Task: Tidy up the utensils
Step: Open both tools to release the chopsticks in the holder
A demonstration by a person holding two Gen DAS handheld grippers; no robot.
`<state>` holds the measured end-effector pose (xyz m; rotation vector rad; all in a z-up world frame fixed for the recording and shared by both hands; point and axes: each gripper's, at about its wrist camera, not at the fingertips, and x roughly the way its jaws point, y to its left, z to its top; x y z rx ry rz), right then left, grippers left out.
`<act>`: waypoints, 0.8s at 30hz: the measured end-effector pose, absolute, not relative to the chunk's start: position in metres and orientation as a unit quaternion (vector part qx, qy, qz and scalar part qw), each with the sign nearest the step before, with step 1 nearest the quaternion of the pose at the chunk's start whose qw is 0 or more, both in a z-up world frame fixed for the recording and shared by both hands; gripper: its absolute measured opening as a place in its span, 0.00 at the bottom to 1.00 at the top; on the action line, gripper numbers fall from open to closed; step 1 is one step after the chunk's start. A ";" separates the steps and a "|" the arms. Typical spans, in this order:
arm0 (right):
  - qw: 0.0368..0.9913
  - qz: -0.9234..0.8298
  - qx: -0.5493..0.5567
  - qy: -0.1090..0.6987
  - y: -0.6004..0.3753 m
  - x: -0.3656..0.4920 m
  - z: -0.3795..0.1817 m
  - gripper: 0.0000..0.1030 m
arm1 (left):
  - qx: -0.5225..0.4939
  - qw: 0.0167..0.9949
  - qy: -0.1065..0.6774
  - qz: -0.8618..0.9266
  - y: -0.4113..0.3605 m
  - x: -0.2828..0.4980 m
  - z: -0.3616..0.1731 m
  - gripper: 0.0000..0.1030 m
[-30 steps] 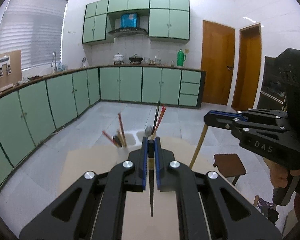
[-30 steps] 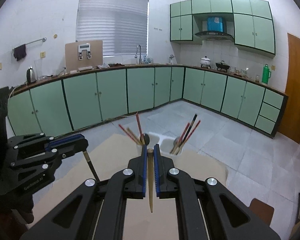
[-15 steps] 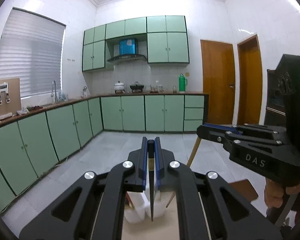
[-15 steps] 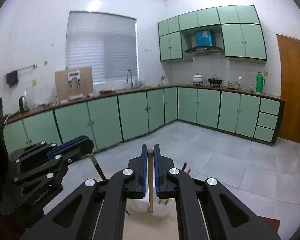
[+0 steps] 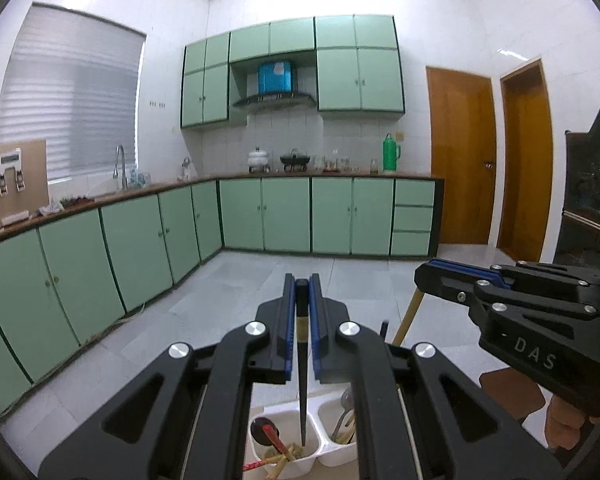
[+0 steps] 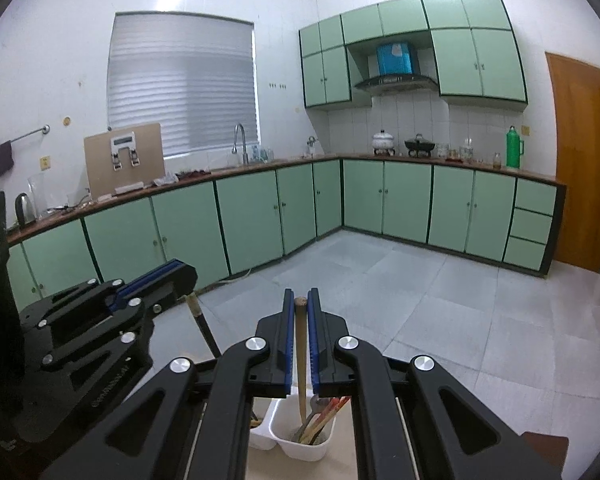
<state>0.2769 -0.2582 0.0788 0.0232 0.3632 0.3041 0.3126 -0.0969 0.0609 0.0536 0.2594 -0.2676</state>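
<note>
My left gripper (image 5: 301, 284) is shut on a black chopstick (image 5: 301, 380) that hangs tip-down over the left compartment of a white two-part utensil holder (image 5: 296, 467). That compartment holds a dark spoon and several chopsticks. My right gripper (image 6: 299, 300) is shut on a tan wooden chopstick (image 6: 300, 360), whose tip hangs over the holder's (image 6: 304, 451) right compartment, among a metal spoon and red chopsticks. Each view shows the other gripper beside it: the right gripper (image 5: 424, 276) with its wooden chopstick (image 5: 408, 316), and the left gripper (image 6: 184, 276) with the black chopstick (image 6: 206, 330).
The holder stands on a tan table top at the bottom edge of both views. A brown stool (image 5: 512, 396) is on the tiled floor to the right, and a person's hand (image 5: 560, 428) grips the right handle. Green cabinets line the far walls.
Both grippers have moved forward over the holder with their chopsticks. The holder has slid from mid-frame to the bottom edge, and both chopstick tips now hang above its compartments.
</note>
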 end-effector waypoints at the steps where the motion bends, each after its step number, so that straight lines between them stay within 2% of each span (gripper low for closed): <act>1: 0.970 0.152 0.012 0.188 -0.257 0.281 0.070 0.06 | 0.024 0.982 0.134 -0.134 -0.094 0.316 0.058 0.05; 20: 0.956 0.158 0.013 0.248 -0.251 0.284 0.014 0.06 | 0.022 0.968 0.213 -0.129 -0.067 0.333 -0.002 0.06; 24: 0.954 0.162 0.021 0.251 -0.256 0.274 0.012 0.10 | 0.020 0.969 0.213 -0.126 -0.060 0.326 -0.004 0.07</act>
